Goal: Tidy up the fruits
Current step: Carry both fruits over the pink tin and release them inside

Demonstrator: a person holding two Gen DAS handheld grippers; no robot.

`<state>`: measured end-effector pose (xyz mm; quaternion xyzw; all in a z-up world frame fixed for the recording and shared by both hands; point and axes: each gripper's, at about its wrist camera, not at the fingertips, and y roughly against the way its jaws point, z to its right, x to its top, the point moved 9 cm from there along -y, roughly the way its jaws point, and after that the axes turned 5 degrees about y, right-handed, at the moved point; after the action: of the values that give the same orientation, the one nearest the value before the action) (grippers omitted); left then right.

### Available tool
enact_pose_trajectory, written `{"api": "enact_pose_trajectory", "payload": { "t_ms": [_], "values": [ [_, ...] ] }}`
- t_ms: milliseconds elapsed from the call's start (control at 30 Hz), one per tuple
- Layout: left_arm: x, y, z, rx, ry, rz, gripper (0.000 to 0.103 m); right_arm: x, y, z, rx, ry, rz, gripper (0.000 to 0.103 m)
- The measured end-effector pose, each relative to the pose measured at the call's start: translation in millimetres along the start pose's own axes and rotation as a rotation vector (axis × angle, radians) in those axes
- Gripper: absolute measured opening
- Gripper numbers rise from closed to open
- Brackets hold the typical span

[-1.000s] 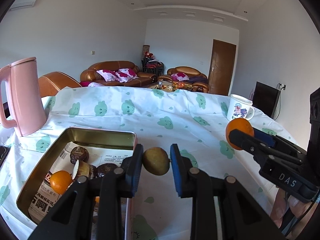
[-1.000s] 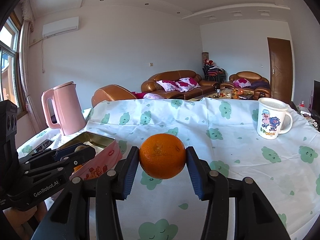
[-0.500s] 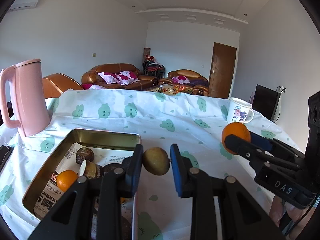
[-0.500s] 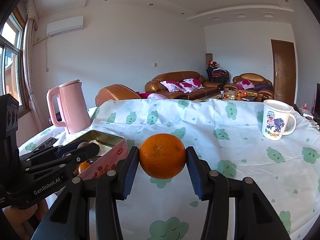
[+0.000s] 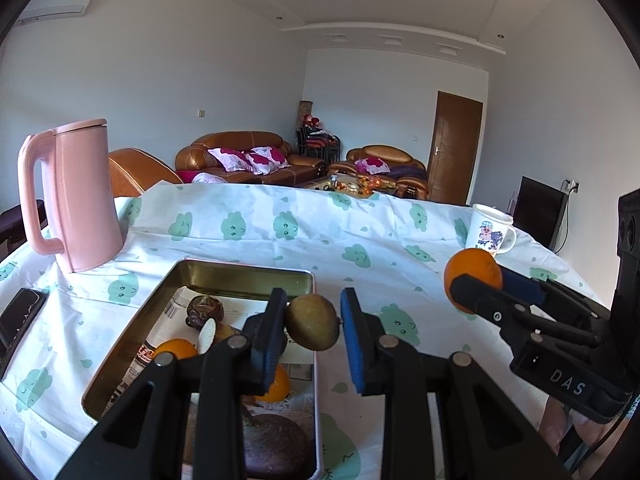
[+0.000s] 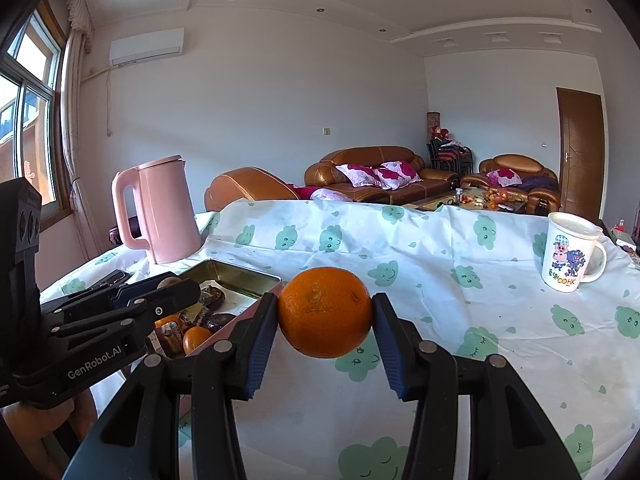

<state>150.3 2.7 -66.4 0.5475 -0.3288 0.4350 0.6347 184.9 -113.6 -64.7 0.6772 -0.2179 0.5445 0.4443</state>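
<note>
My left gripper (image 5: 313,327) is shut on a brown-green kiwi (image 5: 312,327) and holds it above the right rim of a metal tin tray (image 5: 240,274). The tray holds small oranges (image 5: 176,350), dark brown fruits (image 5: 205,311) and a large dark one (image 5: 272,444) on newspaper. My right gripper (image 6: 325,318) is shut on a large orange (image 6: 325,317) above the tablecloth, right of the tray (image 6: 236,276). The orange also shows in the left wrist view (image 5: 472,276). The left gripper shows in the right wrist view (image 6: 160,292).
A pink kettle (image 5: 76,196) stands at the back left of the table. A white cartoon mug (image 6: 570,254) stands at the back right. A dark phone (image 5: 20,316) lies at the left edge. Sofas and a door lie beyond the table.
Both grippers have risen and drawn back a little, still holding their fruits. The tray now lies more directly under the left gripper.
</note>
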Motion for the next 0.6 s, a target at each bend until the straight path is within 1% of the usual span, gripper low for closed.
{"api": "enact_pose_trajectory", "payload": {
  "t_ms": [600],
  "values": [
    [5, 20, -37, 0.056, 0.017, 0.023, 0.029, 11, -7, -50, 0.070, 0.066, 0.007, 0.050]
  ]
}}
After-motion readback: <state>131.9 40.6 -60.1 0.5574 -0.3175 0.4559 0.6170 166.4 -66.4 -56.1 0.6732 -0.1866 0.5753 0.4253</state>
